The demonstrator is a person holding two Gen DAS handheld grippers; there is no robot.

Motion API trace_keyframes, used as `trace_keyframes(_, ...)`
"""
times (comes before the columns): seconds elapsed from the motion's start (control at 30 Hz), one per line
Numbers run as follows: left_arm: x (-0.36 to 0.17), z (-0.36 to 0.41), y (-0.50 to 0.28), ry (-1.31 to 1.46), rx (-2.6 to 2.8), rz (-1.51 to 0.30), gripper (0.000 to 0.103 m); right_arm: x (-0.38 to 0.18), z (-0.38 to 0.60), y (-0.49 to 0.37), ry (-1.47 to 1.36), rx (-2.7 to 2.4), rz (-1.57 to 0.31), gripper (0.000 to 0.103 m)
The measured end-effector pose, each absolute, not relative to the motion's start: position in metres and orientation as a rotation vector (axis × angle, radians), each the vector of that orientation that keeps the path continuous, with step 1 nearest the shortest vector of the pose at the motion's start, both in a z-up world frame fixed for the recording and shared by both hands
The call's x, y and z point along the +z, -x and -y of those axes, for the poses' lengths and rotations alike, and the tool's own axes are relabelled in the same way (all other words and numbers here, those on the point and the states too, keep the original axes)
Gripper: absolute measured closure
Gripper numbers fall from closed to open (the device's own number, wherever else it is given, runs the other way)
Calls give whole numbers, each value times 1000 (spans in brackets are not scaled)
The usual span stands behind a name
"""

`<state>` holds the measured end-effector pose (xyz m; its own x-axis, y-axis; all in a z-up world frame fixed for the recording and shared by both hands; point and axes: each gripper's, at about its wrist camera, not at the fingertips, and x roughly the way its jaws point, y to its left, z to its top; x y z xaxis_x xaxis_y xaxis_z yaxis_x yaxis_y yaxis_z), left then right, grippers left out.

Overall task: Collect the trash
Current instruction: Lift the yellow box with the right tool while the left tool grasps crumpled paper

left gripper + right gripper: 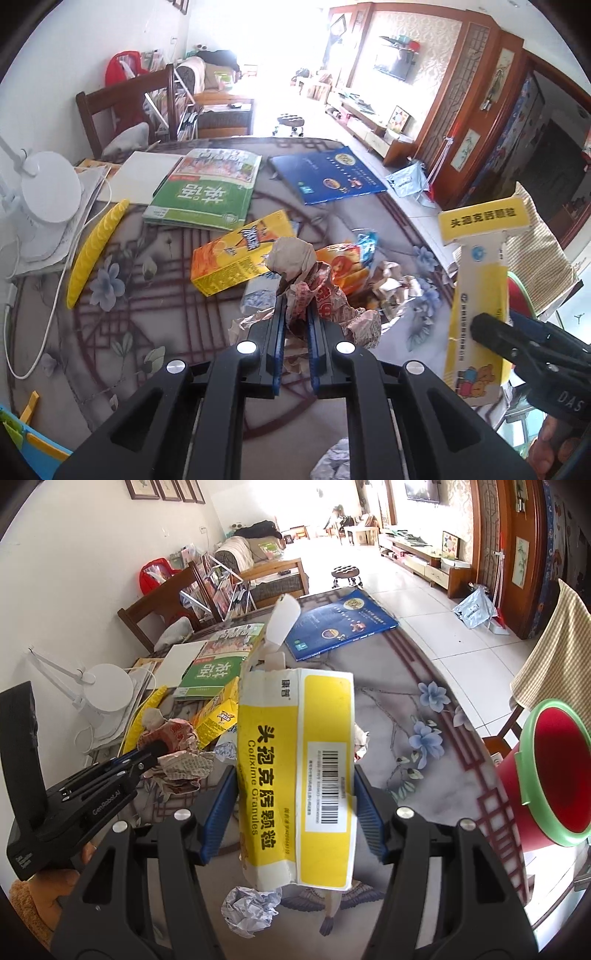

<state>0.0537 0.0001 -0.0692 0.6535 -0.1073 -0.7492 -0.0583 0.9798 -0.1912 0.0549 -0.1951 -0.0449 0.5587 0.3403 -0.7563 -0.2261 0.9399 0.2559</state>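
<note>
My left gripper [295, 314] is shut on a crumpled brown and red paper wrapper [317, 295] and holds it just above the table; it also shows in the right wrist view [177, 753]. My right gripper [295, 797] is shut on a yellow and white medicine box [295, 775], held upright with its top flap open; the box shows at the right of the left wrist view [476, 295]. A red bin with a green rim [554, 775] stands off the table's right edge. More trash lies on the table: an orange-yellow carton [236, 258], snack wrappers [351, 266] and a white paper ball [251, 908].
A green book [207, 192], a blue booklet [328, 173], a yellow curved strip [96, 251] and a white lamp base [48, 188] lie on the patterned table [147, 302]. A wooden chair [125, 107] stands behind. A checked cloth [546, 657] hangs at the right.
</note>
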Motion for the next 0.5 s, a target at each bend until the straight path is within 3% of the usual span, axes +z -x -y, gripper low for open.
trace_keyframes(0.5,-56,28,-44,154,-49,-833,94,-41,218,-46,-155,321,-909,44)
